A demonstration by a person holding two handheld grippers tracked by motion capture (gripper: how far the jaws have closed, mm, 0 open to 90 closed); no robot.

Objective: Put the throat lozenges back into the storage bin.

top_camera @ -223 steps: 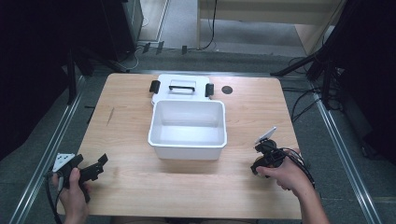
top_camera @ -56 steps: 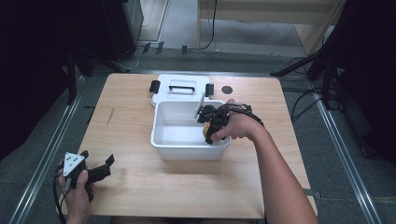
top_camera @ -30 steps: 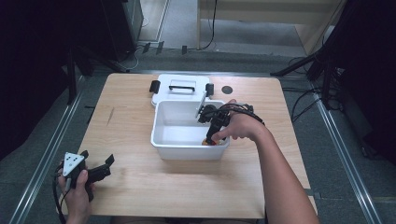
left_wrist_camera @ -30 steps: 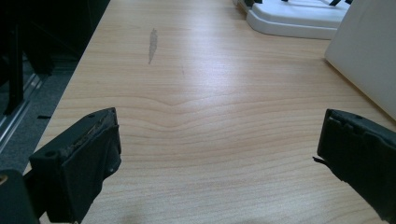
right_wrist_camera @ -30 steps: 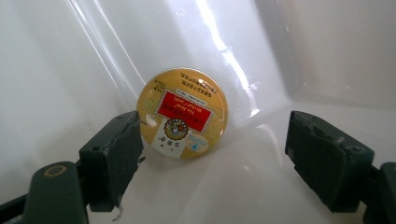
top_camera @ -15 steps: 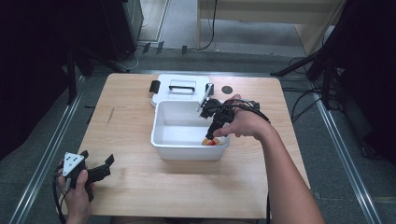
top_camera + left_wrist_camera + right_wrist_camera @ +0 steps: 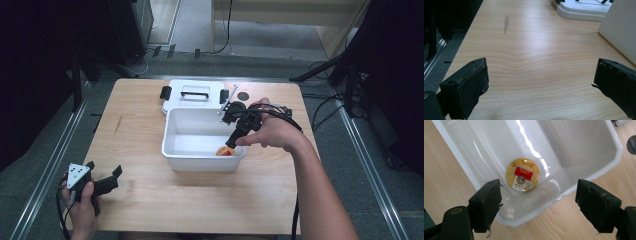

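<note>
We see a white bin (image 7: 200,150) in the middle of the wooden table (image 7: 150,200), its lid (image 7: 192,95) lying flat just behind it. In the bin's near right corner lies a round yellow disc (image 7: 523,174) with a red label across it; the print on the label is too small for us to read. Our right gripper (image 7: 235,132) hangs over that corner, jaws spread wide and empty, the disc lying between and beyond them (apart from both pads). Our left gripper (image 7: 107,181) rests low at the table's near left corner, jaws likewise wide apart with bare wood between them.
</note>
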